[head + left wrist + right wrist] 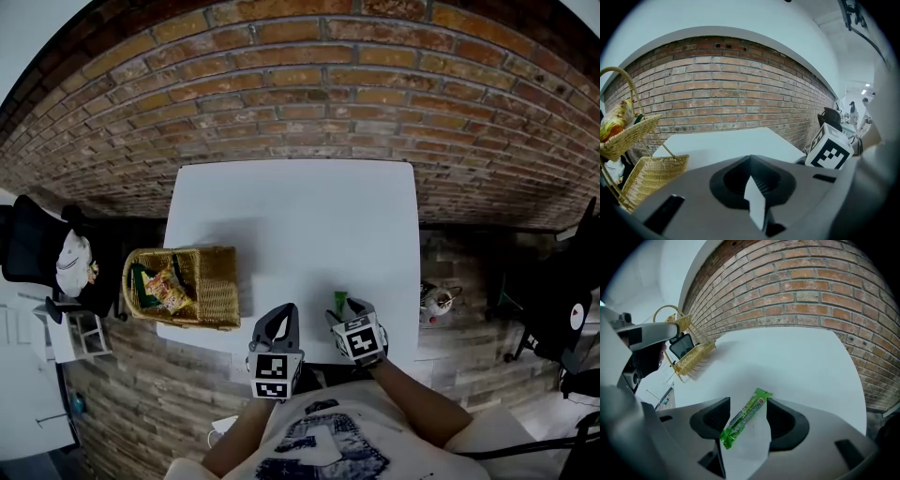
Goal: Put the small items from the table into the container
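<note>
The slim green foil sachet, seemingly light, limp and slippery, lay on the white table between the right gripper's parted jaws, best pinched mid-length; the left gripper sat closed, empty.

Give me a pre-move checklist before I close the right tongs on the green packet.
1. Green packet between the right tongs: ok.
2. Right tongs open, pads not pressing on it: ok.
3. Packet lying flat on the table: ok, though slanted across the gap.
4. Left tongs shut, empty and off the packet: ok.
5. Basket on the table's left edge, way across bare: ok.
6. Room left in the basket: cannot tell.
</note>
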Available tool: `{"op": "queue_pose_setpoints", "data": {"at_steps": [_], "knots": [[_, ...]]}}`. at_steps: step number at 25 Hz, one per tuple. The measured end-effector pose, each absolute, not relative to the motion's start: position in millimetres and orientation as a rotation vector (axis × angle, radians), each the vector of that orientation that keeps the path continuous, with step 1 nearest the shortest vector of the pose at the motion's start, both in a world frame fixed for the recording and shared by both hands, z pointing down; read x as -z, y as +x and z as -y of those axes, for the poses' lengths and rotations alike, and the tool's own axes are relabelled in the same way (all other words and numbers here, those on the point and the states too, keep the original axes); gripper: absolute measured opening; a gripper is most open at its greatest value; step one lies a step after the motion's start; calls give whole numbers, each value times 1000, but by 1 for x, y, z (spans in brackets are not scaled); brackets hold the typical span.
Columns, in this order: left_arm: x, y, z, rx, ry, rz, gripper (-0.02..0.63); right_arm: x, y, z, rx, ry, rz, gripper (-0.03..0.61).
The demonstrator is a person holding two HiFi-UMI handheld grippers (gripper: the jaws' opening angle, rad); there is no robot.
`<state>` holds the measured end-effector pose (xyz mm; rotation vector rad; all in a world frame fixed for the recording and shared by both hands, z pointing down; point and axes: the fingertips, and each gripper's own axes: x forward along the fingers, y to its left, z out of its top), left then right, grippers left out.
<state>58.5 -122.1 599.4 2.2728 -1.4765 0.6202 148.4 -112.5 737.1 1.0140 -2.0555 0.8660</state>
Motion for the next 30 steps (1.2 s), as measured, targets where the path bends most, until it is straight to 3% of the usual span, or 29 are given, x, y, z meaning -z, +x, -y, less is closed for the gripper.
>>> {"op": "queue_pose_setpoints", "data": {"at_steps": [14,21,30], "knots": [[-601,48,116,-623,2247,1496,51,-744,140,107,-856,997,2029,237],[-601,48,116,-626,2251,1499,51,-747,150,109,-778,1023,1983,131],[-597,42,109,-635,2248,1502,51,-746,153,107,-784,1045,1975,86]]}}
